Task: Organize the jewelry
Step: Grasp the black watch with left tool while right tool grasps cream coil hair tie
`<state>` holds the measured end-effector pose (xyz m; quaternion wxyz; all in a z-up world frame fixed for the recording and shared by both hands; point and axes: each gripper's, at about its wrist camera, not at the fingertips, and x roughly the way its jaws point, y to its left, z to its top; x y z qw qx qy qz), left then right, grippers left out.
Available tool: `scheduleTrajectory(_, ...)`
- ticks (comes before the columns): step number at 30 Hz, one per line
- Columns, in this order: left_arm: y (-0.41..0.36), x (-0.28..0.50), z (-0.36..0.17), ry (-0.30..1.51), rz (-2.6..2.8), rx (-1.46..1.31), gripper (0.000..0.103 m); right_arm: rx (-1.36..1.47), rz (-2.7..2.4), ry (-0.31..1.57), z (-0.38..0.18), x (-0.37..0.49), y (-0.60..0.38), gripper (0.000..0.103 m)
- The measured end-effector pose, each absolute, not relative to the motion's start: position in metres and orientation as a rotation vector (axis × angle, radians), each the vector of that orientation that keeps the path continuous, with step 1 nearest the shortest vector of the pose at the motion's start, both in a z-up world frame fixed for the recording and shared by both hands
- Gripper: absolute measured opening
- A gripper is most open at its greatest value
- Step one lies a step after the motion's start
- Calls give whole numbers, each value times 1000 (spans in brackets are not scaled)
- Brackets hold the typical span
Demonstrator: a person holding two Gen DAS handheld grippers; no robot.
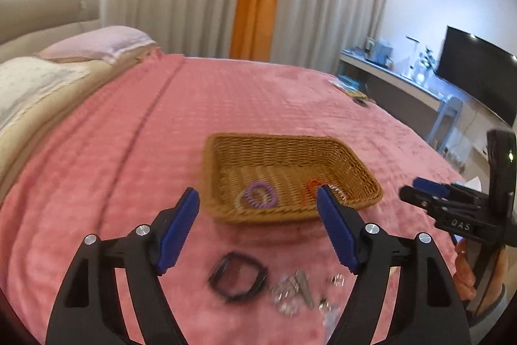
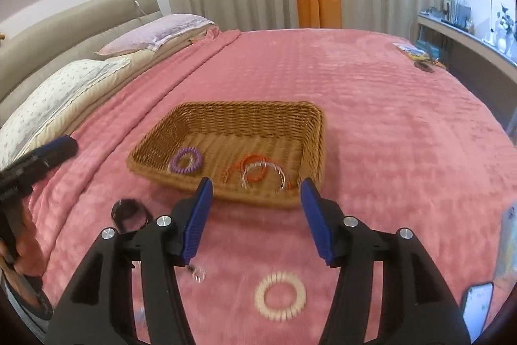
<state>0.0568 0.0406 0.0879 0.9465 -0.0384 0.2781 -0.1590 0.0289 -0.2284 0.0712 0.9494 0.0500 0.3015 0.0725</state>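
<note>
Wicker basket (image 2: 232, 131) stood on the pink bedspread (image 2: 371, 118), holding a purple coil ring (image 2: 185, 159), an orange cord bracelet (image 2: 248, 170) and a clear beaded bracelet (image 2: 268, 170). On the spread before it lay a black bracelet (image 1: 237, 277), silver pieces (image 1: 290, 290) and a cream coil ring (image 2: 280, 296). Left gripper (image 1: 258, 231) and right gripper (image 2: 255, 222) both hung spread wide, empty, short of the basket.
</note>
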Motion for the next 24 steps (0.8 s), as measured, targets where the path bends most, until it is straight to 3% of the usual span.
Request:
scheduleTrajectory(9,66,34,40,641,-245,-176,73,122,85,746,11,15,-245,53)
scheduleTrajectory(17,63,67,-21,805,-214,-155,71,90,33,844,-32,27,-246,37)
scheduleTrajectory(24,69,77,-35,865,-195,-202,67,75,12,857,-40,29,-245,32)
